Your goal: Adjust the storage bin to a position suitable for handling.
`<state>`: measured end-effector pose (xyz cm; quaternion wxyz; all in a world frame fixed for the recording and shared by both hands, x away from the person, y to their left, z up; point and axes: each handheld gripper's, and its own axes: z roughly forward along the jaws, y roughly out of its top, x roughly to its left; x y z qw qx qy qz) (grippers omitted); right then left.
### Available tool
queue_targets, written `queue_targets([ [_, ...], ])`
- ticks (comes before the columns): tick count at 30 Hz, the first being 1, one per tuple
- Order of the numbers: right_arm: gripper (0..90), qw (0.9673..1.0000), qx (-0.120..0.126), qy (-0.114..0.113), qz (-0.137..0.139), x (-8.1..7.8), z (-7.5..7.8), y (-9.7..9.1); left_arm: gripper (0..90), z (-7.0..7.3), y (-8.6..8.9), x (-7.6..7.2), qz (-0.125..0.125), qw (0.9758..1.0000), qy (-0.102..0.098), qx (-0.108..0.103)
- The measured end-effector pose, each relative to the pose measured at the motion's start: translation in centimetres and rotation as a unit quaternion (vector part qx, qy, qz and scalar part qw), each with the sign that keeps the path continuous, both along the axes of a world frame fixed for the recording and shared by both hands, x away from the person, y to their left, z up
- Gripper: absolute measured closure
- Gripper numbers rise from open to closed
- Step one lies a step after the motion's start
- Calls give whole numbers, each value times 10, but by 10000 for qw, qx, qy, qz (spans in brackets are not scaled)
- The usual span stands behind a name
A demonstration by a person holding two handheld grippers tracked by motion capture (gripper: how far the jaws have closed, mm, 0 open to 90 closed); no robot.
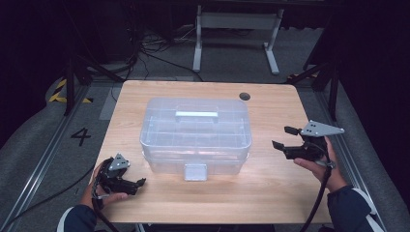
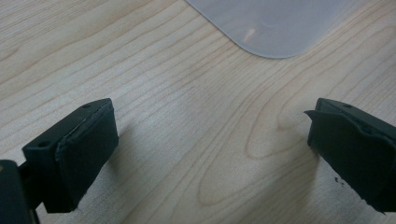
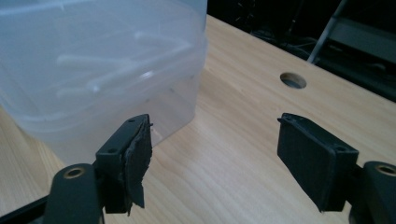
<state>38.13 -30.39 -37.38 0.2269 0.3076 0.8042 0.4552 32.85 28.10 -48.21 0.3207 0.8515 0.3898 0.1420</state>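
The translucent storage box [image 1: 196,133] sits at the centre of the wooden table [image 1: 270,193], lid on, with its front latch [image 1: 195,171] facing the person. The likely step is the approach to the box, probably to release that latch or lift the lid.

The left gripper [image 1: 138,182] rests low on the table near the front left corner of the box, jaws spread and empty. The right gripper [image 1: 283,137] hovers off the right side of the box, jaws parted with nothing between them.

Recommended procedure: bring each gripper in square to the box, set the pads flat against a rim or the latch tab, and close gently.

The box is thin, frosted plastic with rounded corners and a moulded top handle [image 1: 196,115]; smooth walls may slip. The pads are black and soft. The tabletop is matt, light-grained wood with a round cable hole [image 1: 245,96].
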Motion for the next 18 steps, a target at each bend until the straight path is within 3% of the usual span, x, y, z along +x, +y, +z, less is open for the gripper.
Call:
queue_targets([
  [18,274,9986,42,-420,319,16,44,32,50,1,2,0,20,10000,-14,12],
])
